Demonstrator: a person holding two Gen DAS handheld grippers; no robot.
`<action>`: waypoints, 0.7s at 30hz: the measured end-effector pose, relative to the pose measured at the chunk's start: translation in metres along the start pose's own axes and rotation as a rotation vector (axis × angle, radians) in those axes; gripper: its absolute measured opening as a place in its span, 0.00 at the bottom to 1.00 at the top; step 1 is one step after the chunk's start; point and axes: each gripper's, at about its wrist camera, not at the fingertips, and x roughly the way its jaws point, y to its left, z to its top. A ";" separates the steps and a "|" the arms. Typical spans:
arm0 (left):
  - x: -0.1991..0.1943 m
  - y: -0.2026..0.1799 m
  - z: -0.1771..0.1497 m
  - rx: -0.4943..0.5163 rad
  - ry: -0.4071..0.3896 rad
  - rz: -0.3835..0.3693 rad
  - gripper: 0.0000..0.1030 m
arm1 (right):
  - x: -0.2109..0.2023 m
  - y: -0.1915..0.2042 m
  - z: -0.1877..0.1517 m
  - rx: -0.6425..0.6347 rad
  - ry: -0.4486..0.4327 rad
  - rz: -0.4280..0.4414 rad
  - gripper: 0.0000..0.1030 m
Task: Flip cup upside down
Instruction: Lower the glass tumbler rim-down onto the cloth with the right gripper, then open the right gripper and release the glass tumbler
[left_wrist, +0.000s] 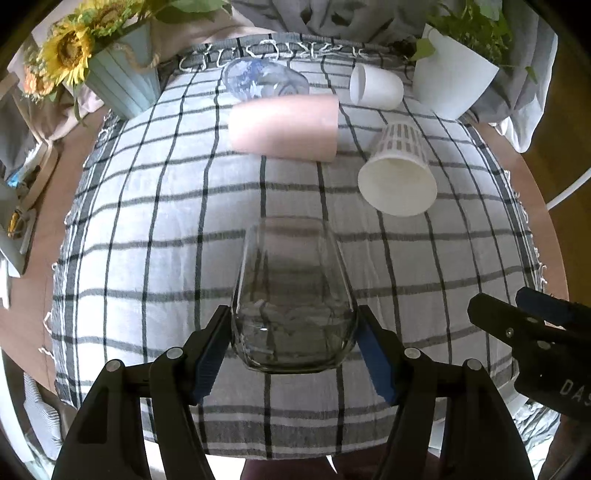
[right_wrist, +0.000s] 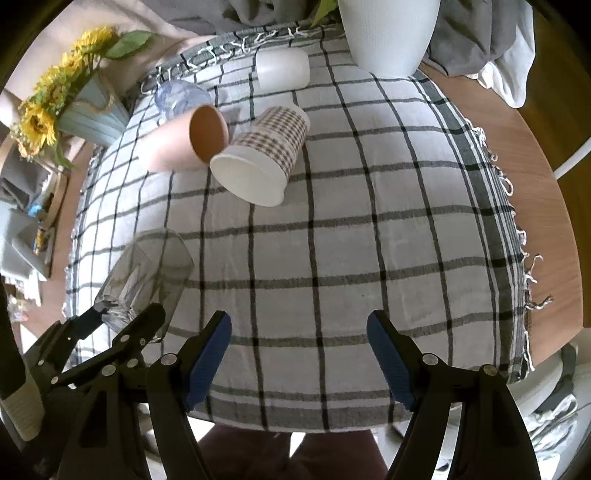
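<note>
Checked cloth (left_wrist: 166, 229) covers tabletop; cups lie tipped at upper frame. Left tongs (left_wrist: 293, 349) pinch clear glass cup (left_wrist: 291, 306) low centre, gripped near its base, mouth pointing away, seemingly mid-flip and tilted off the cloth. Right tongs (right_wrist: 299, 354) spread, holding nothing, level above cloth at lower centre.

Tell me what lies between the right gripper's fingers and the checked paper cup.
Only bare checked tablecloth lies between the right gripper and the checked paper cup, shown in the right wrist view.
</note>
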 end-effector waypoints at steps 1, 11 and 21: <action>0.000 0.001 0.003 -0.002 -0.003 -0.003 0.64 | 0.000 0.000 0.002 0.005 -0.005 0.001 0.74; 0.002 0.003 0.032 0.021 -0.059 0.004 0.64 | -0.001 0.002 0.013 0.042 -0.025 0.003 0.74; 0.011 0.005 0.050 0.020 -0.069 -0.015 0.64 | 0.001 -0.001 0.021 0.071 -0.030 -0.020 0.74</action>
